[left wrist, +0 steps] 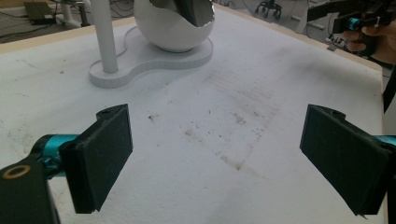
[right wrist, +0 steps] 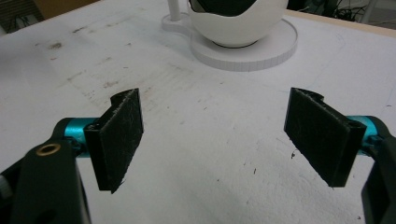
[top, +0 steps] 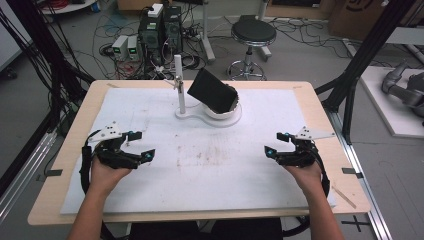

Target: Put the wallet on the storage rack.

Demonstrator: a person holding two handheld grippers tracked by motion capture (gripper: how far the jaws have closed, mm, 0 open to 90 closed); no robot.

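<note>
Worktop (top: 70, 150): pale wood, covered by a scuffed white foam sheet (top: 210, 165). White stand (top: 207, 114) at the far centre: figure-eight base, upright post (top: 178, 82), round bowl (left wrist: 175, 28) holding a tilted black slab (top: 212, 91). Left hand-held gripper (top: 139, 146) and right hand-held gripper (top: 274, 144): jaws spread wide, holding nothing, flat black textured pads (right wrist: 122, 135), near opposite worktop edges, well apart from the stand.

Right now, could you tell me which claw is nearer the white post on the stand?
The left claw: the white post rises on its side of the stand; the right claw faces the bowl side.
</note>
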